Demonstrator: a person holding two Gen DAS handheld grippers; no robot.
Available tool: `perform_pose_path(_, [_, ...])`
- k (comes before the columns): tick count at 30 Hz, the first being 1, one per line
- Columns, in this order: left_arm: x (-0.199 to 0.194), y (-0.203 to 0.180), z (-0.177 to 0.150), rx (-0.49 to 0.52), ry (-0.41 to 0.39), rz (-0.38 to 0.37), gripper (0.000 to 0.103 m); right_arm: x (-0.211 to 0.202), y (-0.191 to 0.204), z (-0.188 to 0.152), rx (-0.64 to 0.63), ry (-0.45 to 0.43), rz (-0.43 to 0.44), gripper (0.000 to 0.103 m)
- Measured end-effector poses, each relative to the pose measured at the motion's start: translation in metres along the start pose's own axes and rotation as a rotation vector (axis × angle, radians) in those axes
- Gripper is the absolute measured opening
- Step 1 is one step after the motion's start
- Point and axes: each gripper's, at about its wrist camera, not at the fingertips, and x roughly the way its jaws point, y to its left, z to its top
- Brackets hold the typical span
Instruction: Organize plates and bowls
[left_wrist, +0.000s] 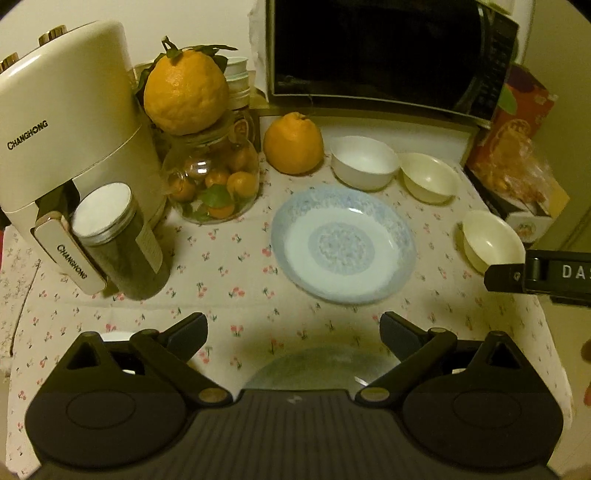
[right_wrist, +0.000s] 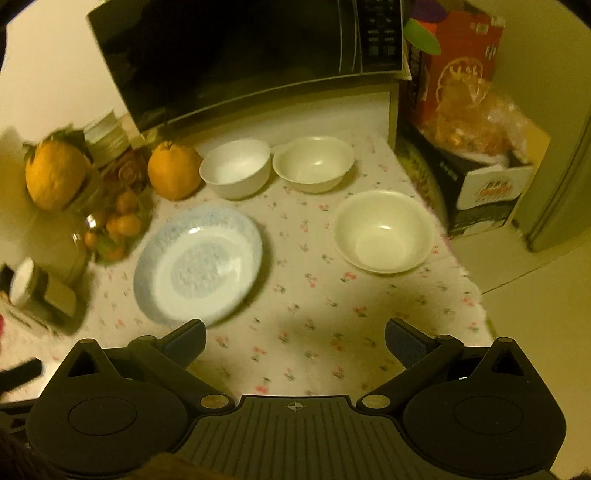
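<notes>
A blue-patterned plate (left_wrist: 343, 243) (right_wrist: 199, 264) lies mid-table on the floral cloth. A second plate (left_wrist: 317, 369) shows partly under my left gripper. A white bowl (left_wrist: 364, 160) (right_wrist: 236, 168) and a cream bowl (left_wrist: 428, 177) (right_wrist: 314, 162) stand at the back. Another cream bowl (left_wrist: 491, 242) (right_wrist: 384, 230) stands near the right edge. My left gripper (left_wrist: 293, 334) is open and empty, above the near plate. My right gripper (right_wrist: 295, 341) is open and empty, short of the plate and the near cream bowl; its body shows at the right of the left wrist view (left_wrist: 535, 275).
A microwave (left_wrist: 388, 51) (right_wrist: 240, 55) stands at the back. A cream appliance (left_wrist: 70, 129), a dark jar (left_wrist: 122, 243), a glass jar of small oranges (left_wrist: 214, 177), and large citrus fruits (left_wrist: 293, 144) (right_wrist: 173, 171) fill the left. Boxes (left_wrist: 517, 147) (right_wrist: 472, 129) stand right, beyond the table edge.
</notes>
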Motion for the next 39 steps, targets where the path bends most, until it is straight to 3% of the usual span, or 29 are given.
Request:
perform_pose_path(5, [0.021, 0.009, 0.011, -0.062, 0.014, -0.008, 0.099, 0.022, 0.004, 0.013, 0.030, 0.031, 0.072, 0.103])
perform_pose_path(8, [0.038, 0.020, 0.013, -0.113, 0.011, -0.057, 0.098, 0.036, -0.005, 0.011, 0.101, 0.026, 0.165, 0.103])
perform_pose_path(10, [0.054, 0.026, 0.014, -0.129, 0.015, -0.096, 0.093, 0.053, -0.017, 0.005, 0.164, 0.029, 0.272, 0.103])
perform_pose_path(11, [0.060, 0.027, 0.015, -0.133, 0.023, -0.096, 0.091, 0.065, -0.020, 0.007, 0.190, 0.071, 0.286, 0.103])
perform_pose_path(12, [0.068, 0.029, 0.015, -0.142, 0.024, -0.096, 0.088, 0.075, -0.022, 0.009, 0.210, 0.109, 0.276, 0.103])
perform_pose_path(20, [0.100, 0.046, 0.023, -0.304, 0.029, -0.164, 0.081, 0.109, -0.027, 0.014, 0.297, 0.112, 0.318, 0.102])
perform_pose_path(25, [0.116, 0.049, 0.024, -0.345, 0.021, -0.175, 0.065, 0.122, -0.020, 0.016, 0.336, 0.095, 0.325, 0.094])
perform_pose_path(26, [0.118, 0.049, 0.023, -0.349, 0.019, -0.169, 0.061, 0.124, -0.020, 0.016, 0.348, 0.108, 0.259, 0.091])
perform_pose_path(27, [0.120, 0.048, 0.022, -0.351, 0.017, -0.163, 0.054, 0.126, -0.019, 0.016, 0.346, 0.099, 0.249, 0.086])
perform_pose_path(34, [0.127, 0.046, 0.022, -0.350, -0.020, -0.163, 0.032, 0.134, -0.018, 0.014, 0.329, 0.058, 0.216, 0.051])
perform_pose_path(36, [0.130, 0.044, 0.021, -0.348, -0.006, -0.170, 0.028, 0.135, -0.019, 0.013, 0.331, 0.052, 0.207, 0.036])
perform_pose_path(39, [0.136, 0.043, 0.020, -0.337, 0.006, -0.168, 0.022, 0.136, -0.018, 0.012, 0.322, 0.043, 0.203, 0.027])
